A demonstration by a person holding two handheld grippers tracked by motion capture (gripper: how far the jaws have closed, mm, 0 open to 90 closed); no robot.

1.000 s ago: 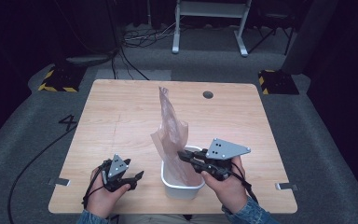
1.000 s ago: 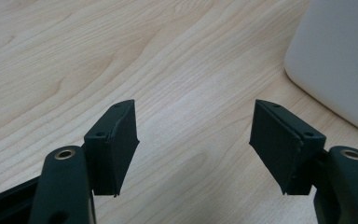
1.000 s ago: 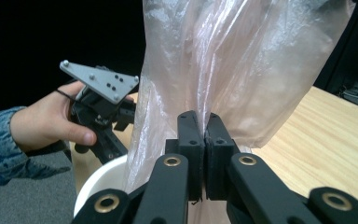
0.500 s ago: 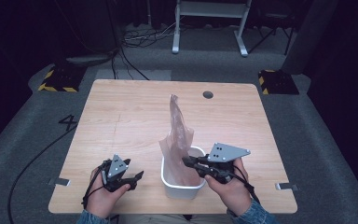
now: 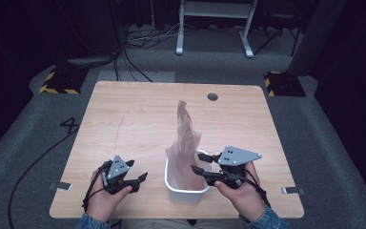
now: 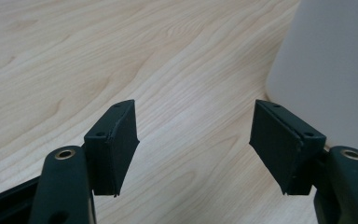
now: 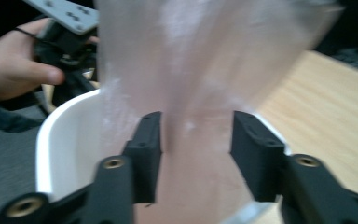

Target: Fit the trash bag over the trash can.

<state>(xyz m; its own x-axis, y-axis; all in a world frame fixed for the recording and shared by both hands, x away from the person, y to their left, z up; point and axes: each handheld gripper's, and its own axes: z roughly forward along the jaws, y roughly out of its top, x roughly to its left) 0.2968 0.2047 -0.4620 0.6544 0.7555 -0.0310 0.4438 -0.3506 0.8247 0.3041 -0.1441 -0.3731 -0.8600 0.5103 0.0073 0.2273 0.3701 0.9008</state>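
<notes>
**Pink bag stands in the white tub, both tools spread**

Where the wooden worktop (image 5: 138, 124) meets the person's edge, a white plastic tub (image 5: 185, 190) sits between the two hands, and a translucent pink plastic bag (image 5: 186, 143) rises out of it, its lower part inside the tub and its top tapering to a crumpled peak that leans slightly away from the person.

The right hand-held gripper (image 5: 202, 163) is at the tub's right rim with its jaws spread, reaching over the rim toward the bag (its grey three-cornered plate lies on top). In the right gripper view the two black jaws stand apart on either side of the bag's lower part (image 7: 200, 93), with pink film between them; the picture is blurred there, so I cannot tell whether either pad touches the film. The tub's white wall (image 7: 65, 135) curves at the left, and the other hand shows beyond it.

The left hand-held gripper (image 5: 140, 171) rests low over the worktop, just left of the tub, jaws wide apart and holding nothing. In its own view (image 6: 193, 140) bare wood grain lies between the jaws, and the tub's outer wall (image 6: 331, 70) stands close beside the right-hand jaw.
</notes>
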